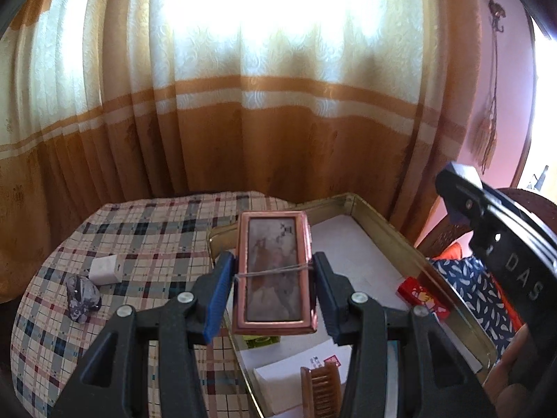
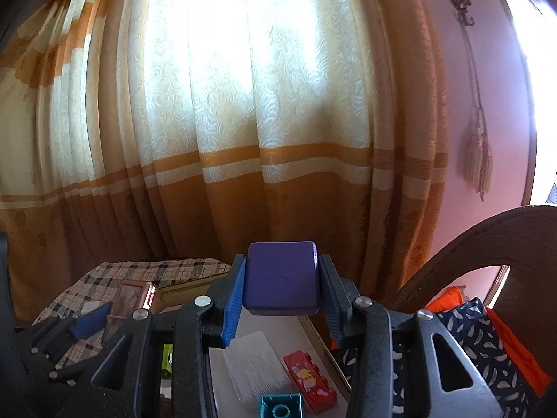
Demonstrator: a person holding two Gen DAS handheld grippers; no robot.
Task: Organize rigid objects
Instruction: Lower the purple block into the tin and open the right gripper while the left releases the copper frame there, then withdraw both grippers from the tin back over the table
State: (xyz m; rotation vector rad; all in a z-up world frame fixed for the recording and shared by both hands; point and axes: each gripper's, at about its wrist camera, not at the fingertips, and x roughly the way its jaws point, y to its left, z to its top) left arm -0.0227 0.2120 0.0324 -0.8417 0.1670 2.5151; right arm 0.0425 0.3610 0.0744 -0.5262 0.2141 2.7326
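My left gripper (image 1: pixel 273 285) is shut on a pink-framed rectangular case (image 1: pixel 275 275) with a rubber band around it, held above the near end of a gold tin tray (image 1: pixel 351 202). My right gripper (image 2: pixel 280 296) is shut on a purple block (image 2: pixel 282 277), held above the same tray (image 2: pixel 323 345). The tray holds a red toy brick (image 1: pixel 423 301) (image 2: pixel 310 379), a wooden comb (image 1: pixel 322 390), a white brush (image 2: pixel 256 365), a teal brick (image 2: pixel 280 405) and a green item (image 2: pixel 167 360). The left gripper and pink case (image 2: pixel 134 296) show in the right wrist view.
A round table with a plaid cloth (image 1: pixel 146 233) carries a white cube (image 1: pixel 104 270) and a grey patterned stone (image 1: pixel 81 297) at the left. Curtains (image 1: pixel 243 122) hang behind. A wicker chair (image 2: pixel 487 244) with a blue and orange cushion (image 2: pixel 480 341) stands right.
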